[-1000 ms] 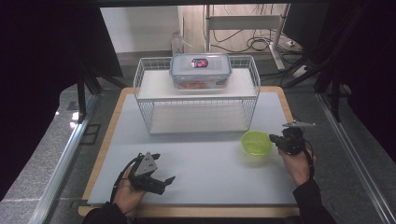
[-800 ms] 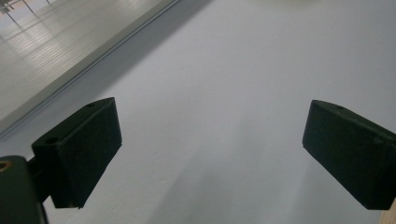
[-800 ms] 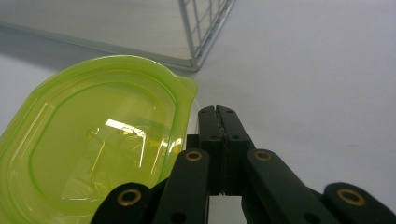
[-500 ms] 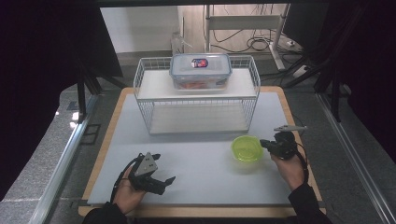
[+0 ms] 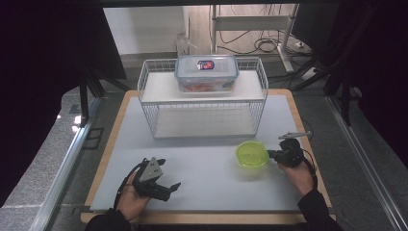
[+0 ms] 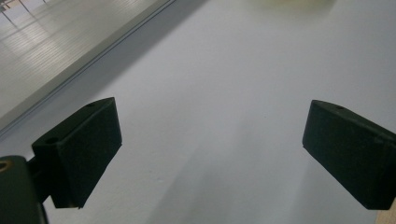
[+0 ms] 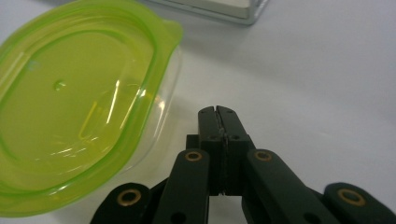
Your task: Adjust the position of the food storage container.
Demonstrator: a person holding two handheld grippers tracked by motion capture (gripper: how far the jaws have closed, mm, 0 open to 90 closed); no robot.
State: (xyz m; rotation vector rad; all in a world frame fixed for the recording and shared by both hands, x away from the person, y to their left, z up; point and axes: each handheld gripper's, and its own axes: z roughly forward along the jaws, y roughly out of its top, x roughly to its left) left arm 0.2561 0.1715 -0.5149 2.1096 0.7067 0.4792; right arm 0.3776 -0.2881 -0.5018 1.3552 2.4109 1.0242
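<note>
Right claw pressed shut beside the green-lidded container, left claw idle

I have the right claw (image 5: 275, 154) closed tight with nothing between its jaws, tips just beside the green-lidded container (image 5: 252, 154), which sits on the white counter (image 5: 202, 187) in front of the wire rack (image 5: 202, 103). In the right gripper view the container (image 7: 79, 107) lies up and to the left of the claw (image 7: 218, 112), its round lid showing no long axis. My left claw (image 5: 168, 185) stands wide and empty, well apart, so the right hand is the nearer one. I judge a sideways nudge comes next.
</note>
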